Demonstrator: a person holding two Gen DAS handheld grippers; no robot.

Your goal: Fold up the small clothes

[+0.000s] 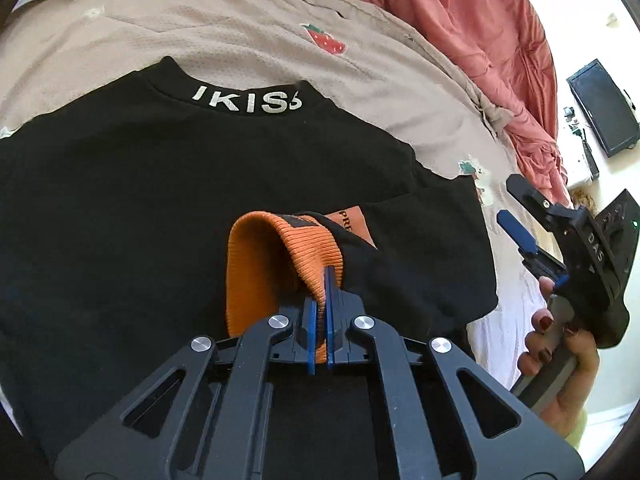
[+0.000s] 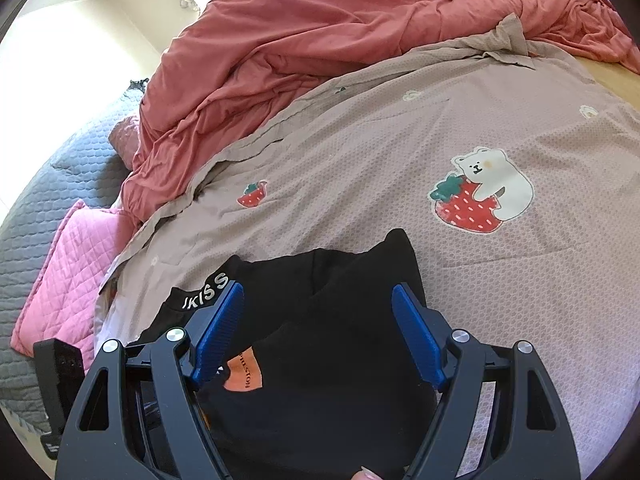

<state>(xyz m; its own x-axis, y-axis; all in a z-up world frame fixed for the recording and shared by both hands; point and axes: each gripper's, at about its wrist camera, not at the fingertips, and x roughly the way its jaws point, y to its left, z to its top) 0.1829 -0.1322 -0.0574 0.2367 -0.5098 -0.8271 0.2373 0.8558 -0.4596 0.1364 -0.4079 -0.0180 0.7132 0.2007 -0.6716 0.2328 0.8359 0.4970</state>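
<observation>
Garment: black sweatshirt (image 1: pixel 160 208) lies flat on the beige sheet (image 1: pixel 200 28). Left gripper (image 1: pixel 320 292) is pinching the orange cuff (image 1: pixel 280 256); right gripper (image 2: pixel 318 332) hovers spread. Fabric looks soft, light, limp; ribbed cuff suits gripping.

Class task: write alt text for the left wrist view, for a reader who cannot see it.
The left tongs are shut on the orange ribbed cuff of a black sweatshirt spread on a beige bedspread. At right, a hand holds the right tongs open.
</observation>
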